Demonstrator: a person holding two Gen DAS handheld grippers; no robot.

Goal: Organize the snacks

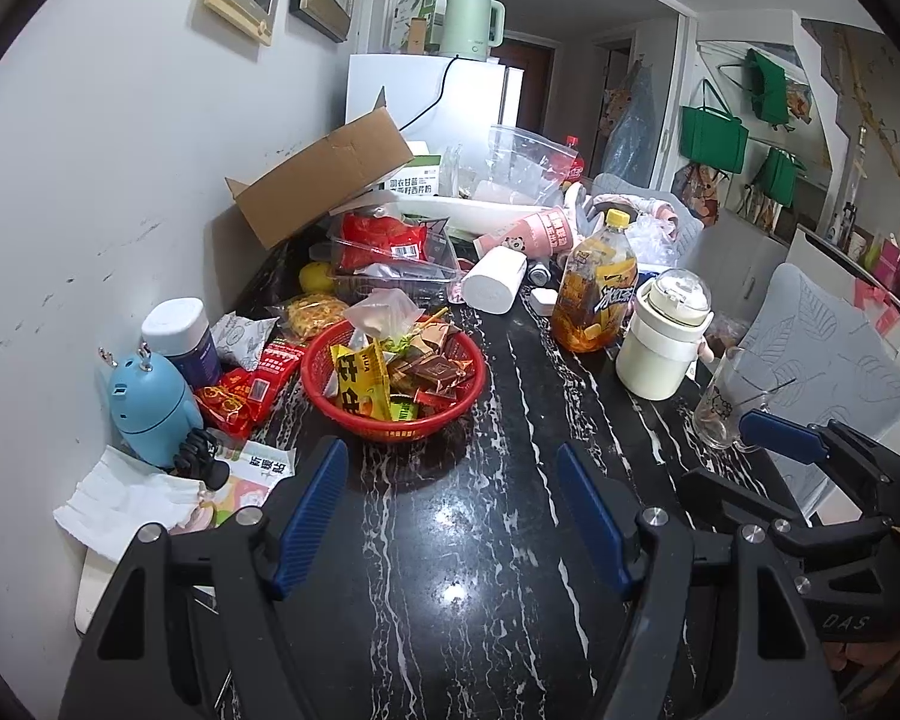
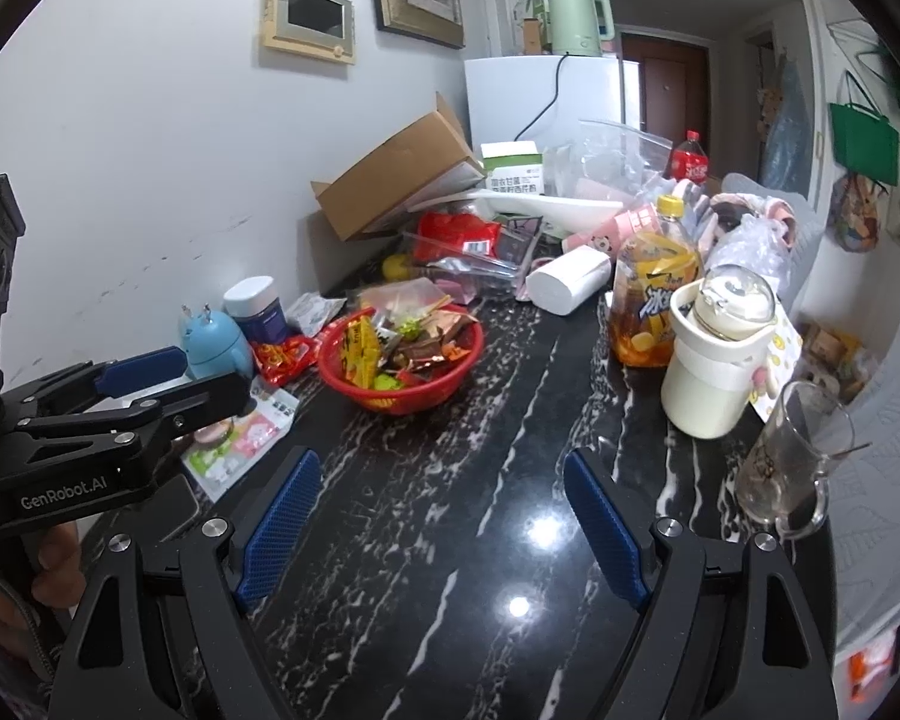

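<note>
A red mesh basket [image 1: 336, 402] full of snack packets stands on the black marble table [image 1: 462, 540]; it also shows in the right wrist view [image 2: 444, 387]. A red snack bag [image 1: 240, 396] lies left of the basket. More packets sit in a clear tray [image 1: 390, 258] behind it. My left gripper [image 1: 450, 468] is open and empty, just short of the basket. My right gripper [image 2: 441, 480] is open and empty over bare table, further back. The right gripper also shows in the left wrist view [image 1: 786, 438], and the left gripper in the right wrist view [image 2: 150, 372].
A blue gadget [image 1: 150, 402], a white-capped jar [image 1: 180, 336], tissue and a leaflet [image 1: 252, 474] crowd the wall side. An iced tea bottle [image 1: 594, 294], a cream jug [image 1: 666, 342] and a glass mug [image 1: 726, 402] stand right. A cardboard box [image 1: 324, 174] and bags fill the back.
</note>
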